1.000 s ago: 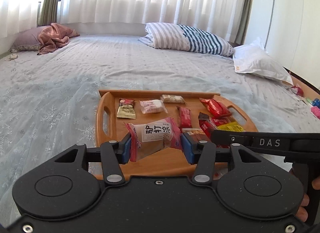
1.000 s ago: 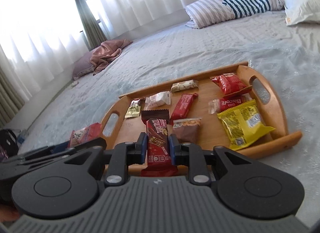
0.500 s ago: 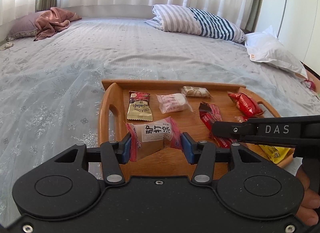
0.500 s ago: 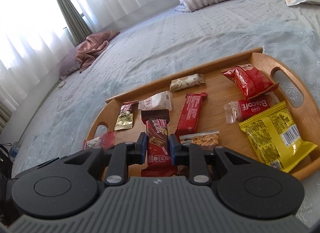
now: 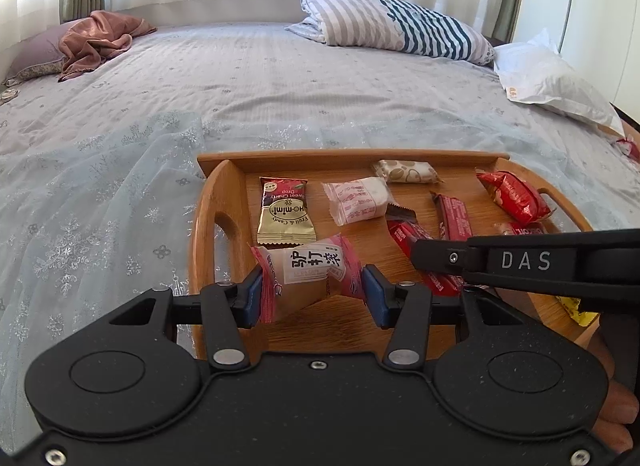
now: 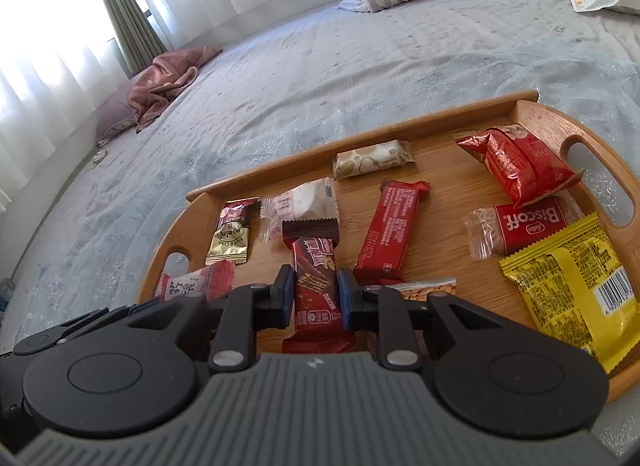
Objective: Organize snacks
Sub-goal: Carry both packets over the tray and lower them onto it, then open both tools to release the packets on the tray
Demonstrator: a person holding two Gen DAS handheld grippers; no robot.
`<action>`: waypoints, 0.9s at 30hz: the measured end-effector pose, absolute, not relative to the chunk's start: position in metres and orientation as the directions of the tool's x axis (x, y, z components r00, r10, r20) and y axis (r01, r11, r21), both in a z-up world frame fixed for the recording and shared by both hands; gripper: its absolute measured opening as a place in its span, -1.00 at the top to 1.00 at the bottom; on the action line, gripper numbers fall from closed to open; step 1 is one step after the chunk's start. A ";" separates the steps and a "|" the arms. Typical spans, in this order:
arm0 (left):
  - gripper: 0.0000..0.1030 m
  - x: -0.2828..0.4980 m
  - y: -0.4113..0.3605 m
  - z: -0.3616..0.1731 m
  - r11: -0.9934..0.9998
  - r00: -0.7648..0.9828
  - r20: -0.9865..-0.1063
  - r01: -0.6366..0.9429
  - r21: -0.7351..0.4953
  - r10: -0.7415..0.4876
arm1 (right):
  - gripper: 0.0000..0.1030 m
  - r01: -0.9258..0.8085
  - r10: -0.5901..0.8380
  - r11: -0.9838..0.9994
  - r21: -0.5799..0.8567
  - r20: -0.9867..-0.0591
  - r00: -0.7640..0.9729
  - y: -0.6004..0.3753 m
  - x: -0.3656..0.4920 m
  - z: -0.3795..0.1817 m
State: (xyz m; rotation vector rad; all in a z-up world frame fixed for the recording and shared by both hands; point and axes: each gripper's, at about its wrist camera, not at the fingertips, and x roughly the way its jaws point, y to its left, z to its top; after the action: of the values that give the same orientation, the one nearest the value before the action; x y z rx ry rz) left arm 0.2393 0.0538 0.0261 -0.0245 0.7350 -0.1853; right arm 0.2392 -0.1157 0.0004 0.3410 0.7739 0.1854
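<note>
Between left claw (image 5: 312,292) pads: pink snack pkt (image 5: 310,272), above tray (image 5: 208,234).

Open wood along the near-left strip of the wooden tray (image 5: 208,225), flanked by the gold candy sachet (image 5: 285,211) and the handle wall. Crowded right half: yellow packet (image 6: 568,286), Biscoff pack (image 6: 520,227), red bar (image 6: 390,231) lying close together. Clear bedspread (image 5: 120,193) all round the rim.

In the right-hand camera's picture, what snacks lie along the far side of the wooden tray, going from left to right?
Gold fruit-candy sachet → clear-wrapped white cake → beige patterned bar → red crinkled packet.
</note>
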 end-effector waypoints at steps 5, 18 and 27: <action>0.06 0.245 0.053 0.024 0.983 0.723 -0.668 0.163 -0.083 -0.176 | 0.47 -0.028 0.282 0.929 0.370 -0.655 0.702 -0.116 0.247 0.001; 0.01 0.256 0.050 0.021 0.984 0.722 -0.672 0.168 -0.064 -0.167 | 0.46 -0.008 0.271 0.930 0.369 -0.668 0.694 -0.116 0.259 -0.004; -0.14 0.251 0.050 0.028 0.985 0.730 -0.663 0.161 -0.065 -0.163 | 0.32 -0.043 0.280 0.931 0.362 -0.637 0.718 -0.117 0.251 0.004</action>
State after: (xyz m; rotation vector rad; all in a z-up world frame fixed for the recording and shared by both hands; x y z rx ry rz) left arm 0.2512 0.0497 0.0278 -0.0029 0.7304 -0.1789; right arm 0.2507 -0.1175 0.0038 0.3358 0.7516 0.1823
